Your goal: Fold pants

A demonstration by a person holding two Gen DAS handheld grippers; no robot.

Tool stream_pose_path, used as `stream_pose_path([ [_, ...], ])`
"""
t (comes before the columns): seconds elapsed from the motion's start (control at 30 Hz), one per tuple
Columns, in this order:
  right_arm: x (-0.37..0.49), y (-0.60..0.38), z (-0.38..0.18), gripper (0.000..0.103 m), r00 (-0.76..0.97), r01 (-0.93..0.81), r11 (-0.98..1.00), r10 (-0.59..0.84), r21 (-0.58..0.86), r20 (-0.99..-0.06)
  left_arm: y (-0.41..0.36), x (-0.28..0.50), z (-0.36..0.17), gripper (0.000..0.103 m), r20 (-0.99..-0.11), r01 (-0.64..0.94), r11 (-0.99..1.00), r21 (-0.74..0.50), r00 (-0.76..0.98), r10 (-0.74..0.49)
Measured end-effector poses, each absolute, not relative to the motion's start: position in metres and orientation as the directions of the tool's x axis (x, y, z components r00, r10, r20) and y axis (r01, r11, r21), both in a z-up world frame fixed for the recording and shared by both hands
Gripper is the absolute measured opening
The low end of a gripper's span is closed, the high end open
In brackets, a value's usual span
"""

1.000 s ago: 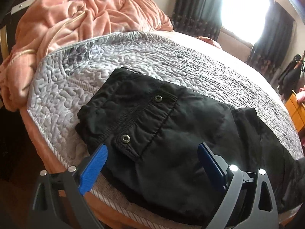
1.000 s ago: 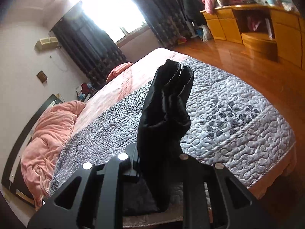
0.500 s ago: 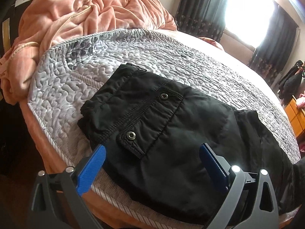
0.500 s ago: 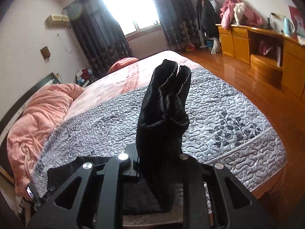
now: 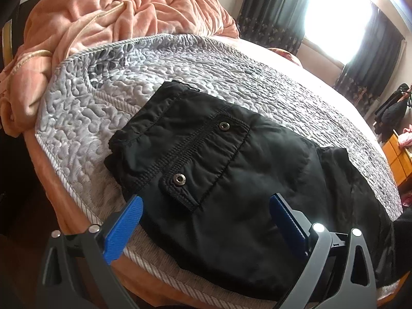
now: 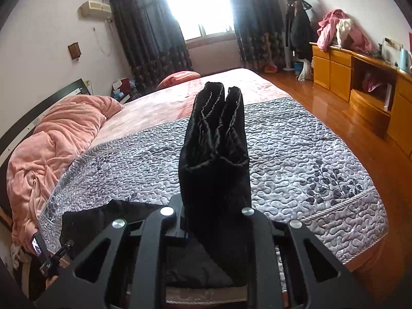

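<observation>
Left wrist view: my left gripper (image 5: 206, 219) hangs over the near edge of the bed (image 5: 77, 206), its blue pads (image 5: 123, 229) spread wide with nothing pinched between them. The black pants (image 5: 226, 180) lie flat on the grey quilt (image 5: 180, 72), filling the middle of the frame; the waistband end sits toward 10 o'clock and the legs trail off toward 3 o'clock. A pocket flap (image 5: 206, 159) with two metal snaps (image 5: 179, 179) faces up, just beyond the pads. A crumpled pink blanket (image 5: 103, 13) is heaped at 11 o'clock, past the quilt's edge, and a bright window (image 5: 342, 13) with dark curtains (image 5: 267, 10) shows at 1 o'clock. Right wrist view: my right gripper (image 6: 213, 221) is clamped on a bunched fold of the same pants (image 6: 216, 149), and the cloth stands up from the jaws toward 12 o'clock, its doubled hems showing at the top. The rest of the garment lies on the quilt (image 6: 309, 154) at 8 o'clock, where I can also make out part of the other gripper at the frame's edge. The pink blanket (image 6: 51, 134) is at 9 o'clock, wooden cabinets (image 6: 360, 77) run along the wall at 2 o'clock, and wood floor (image 6: 322, 95) lies between them and the bed.
</observation>
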State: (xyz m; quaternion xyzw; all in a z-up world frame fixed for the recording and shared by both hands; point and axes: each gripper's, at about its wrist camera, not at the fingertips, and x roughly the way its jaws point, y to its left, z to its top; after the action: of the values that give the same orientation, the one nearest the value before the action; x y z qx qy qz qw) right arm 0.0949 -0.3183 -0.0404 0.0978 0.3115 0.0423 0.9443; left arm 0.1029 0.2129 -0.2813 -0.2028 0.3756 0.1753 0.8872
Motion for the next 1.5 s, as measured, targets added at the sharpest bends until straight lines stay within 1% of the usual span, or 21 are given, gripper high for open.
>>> stream_pose_path([
  [0.47,0.099,-0.275,-0.043,0.017,0.787,-0.073,0.992,0.122,0.105,-0.605,0.212,0.105,-0.283,0.099,-0.743,-0.453,0.862,-0.229,0.653,0.146],
  [0.9,0.102,-0.2,-0.065,0.017,0.775,-0.192,0.97,0.058,-0.147,-0.629,0.212,0.106,-0.286,0.099,-0.753,-0.452,0.859,-0.241,0.645,0.129],
  [1.2,0.1,-0.148,-0.09,0.017,0.757,-0.282,0.915,0.028,-0.289,-0.653,0.213,0.105,-0.286,0.099,-0.757,-0.448,0.859,-0.248,0.643,0.117],
  [1.5,0.098,-0.111,-0.122,0.017,0.751,-0.338,0.846,-0.023,-0.413,-0.66,0.221,0.106,-0.29,0.099,-0.777,-0.461,0.839,-0.288,0.624,0.076],
])
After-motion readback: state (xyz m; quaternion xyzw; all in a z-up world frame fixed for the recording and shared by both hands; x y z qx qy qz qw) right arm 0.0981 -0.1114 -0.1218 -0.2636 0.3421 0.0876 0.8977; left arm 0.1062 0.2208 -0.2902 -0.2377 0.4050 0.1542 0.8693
